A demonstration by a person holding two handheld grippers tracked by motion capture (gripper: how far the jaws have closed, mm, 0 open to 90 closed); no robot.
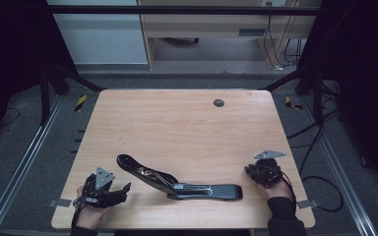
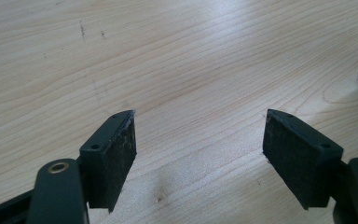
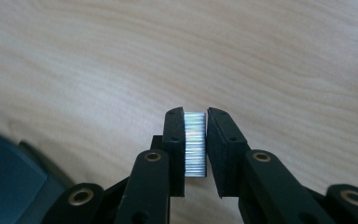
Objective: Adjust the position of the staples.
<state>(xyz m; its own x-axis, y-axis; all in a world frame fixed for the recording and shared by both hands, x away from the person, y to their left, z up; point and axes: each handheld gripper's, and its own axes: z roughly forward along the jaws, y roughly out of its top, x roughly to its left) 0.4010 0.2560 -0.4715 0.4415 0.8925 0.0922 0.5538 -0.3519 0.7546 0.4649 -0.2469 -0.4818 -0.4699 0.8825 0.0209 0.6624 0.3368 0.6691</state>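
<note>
Two grippers, low in frame: left gripper (image 1: 109,189) spread wide over bare table (image 1: 177,123), lower left; right gripper (image 3: 196,144) pinching a staple strip (image 3: 195,144), lower right; open stapler (image 1: 177,182) between, bottom centre; risk: brittle strip may snap or slip if squeezed askew.

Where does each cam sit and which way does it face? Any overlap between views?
High view: above the person's side, looking forward and down on the table; shows both hands, left gripper, right gripper and the opened stapler.
Left gripper view: rides the left gripper, looking along its open jaws at bare wood.
Right gripper view: rides the right gripper, jaws shut on a strip of staples.
Shared: all three show the wooden tabletop; the high view shows both grippers.
</note>
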